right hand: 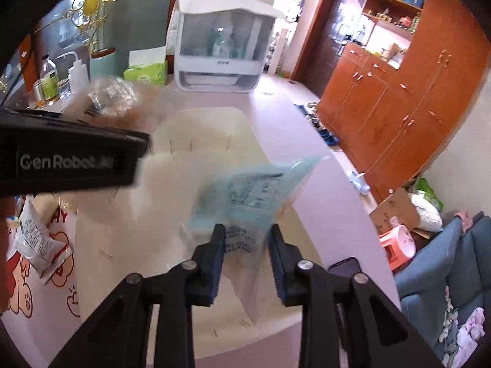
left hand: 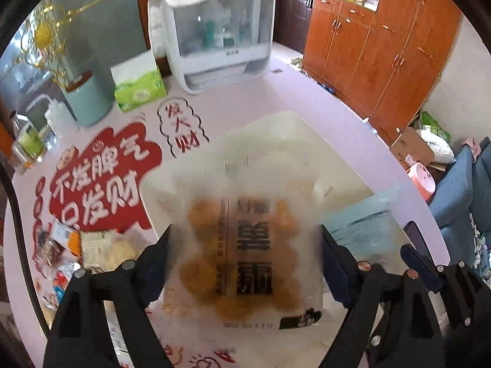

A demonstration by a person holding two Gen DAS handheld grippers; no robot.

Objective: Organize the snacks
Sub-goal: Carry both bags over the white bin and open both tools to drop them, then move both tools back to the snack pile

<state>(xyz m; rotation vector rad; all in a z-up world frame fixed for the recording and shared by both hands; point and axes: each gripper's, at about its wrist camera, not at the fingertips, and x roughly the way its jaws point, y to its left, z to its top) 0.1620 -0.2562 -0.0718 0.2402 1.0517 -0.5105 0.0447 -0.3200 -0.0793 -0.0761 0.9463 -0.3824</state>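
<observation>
My left gripper (left hand: 245, 254) is shut on a clear snack bag of golden-brown balls with black Chinese print (left hand: 245, 245), held above a translucent white storage bin (left hand: 307, 141). My right gripper (right hand: 247, 245) is shut on a pale blue snack packet (right hand: 254, 190), held over the same bin (right hand: 208, 125). In the right wrist view the left gripper's black body (right hand: 70, 159) crosses the left side, with its bag (right hand: 110, 98) blurred beyond it. The blue packet also shows in the left wrist view (left hand: 362, 217).
Loose snack packets (left hand: 70, 254) lie at the table's left; one white packet (right hand: 36, 242) shows by the bin. A white cabinet appliance (left hand: 214, 30), green tissue box (left hand: 139, 90), teal canister (left hand: 89, 98) and bottles (left hand: 27, 141) stand at the back. A dark phone (right hand: 345, 266) lies near the right edge.
</observation>
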